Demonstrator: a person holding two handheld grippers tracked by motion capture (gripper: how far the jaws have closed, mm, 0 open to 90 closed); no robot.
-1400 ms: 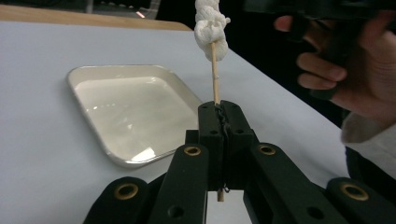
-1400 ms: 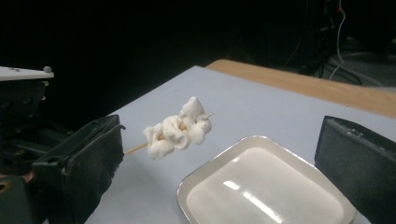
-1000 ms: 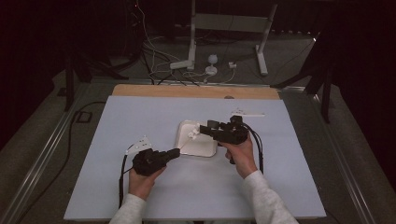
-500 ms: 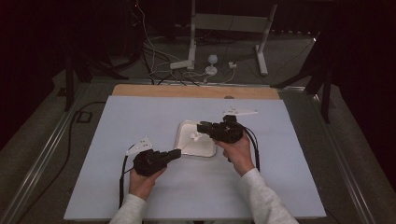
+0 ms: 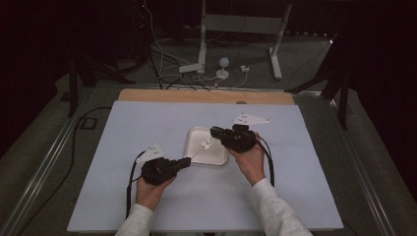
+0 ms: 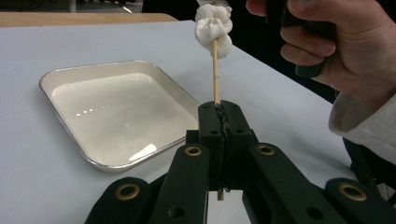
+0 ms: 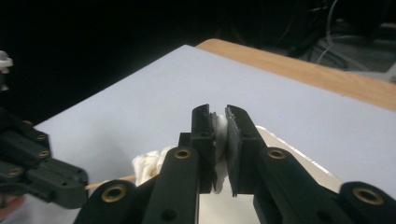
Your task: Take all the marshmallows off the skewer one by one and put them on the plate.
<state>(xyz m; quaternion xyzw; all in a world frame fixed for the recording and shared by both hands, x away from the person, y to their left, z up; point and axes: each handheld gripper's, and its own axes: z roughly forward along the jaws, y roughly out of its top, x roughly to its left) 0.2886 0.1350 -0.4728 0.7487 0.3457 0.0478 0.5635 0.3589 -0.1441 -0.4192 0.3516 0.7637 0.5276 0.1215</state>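
Since a second ago my right gripper (image 5: 214, 132) has slid a little right over the tray (image 5: 194, 135), while the left gripper (image 5: 186, 161) has stayed at lower centre of the high view. In the left gripper view my jaws are clamped shut on a wooden skewer (image 6: 215, 70) standing upright, marshmallows (image 6: 213, 29) at its top near the upper edge. Beyond, at left, the tray holds nothing. In the right gripper view my jaws pinch a white marshmallow piece (image 7: 220, 140) at centre frame
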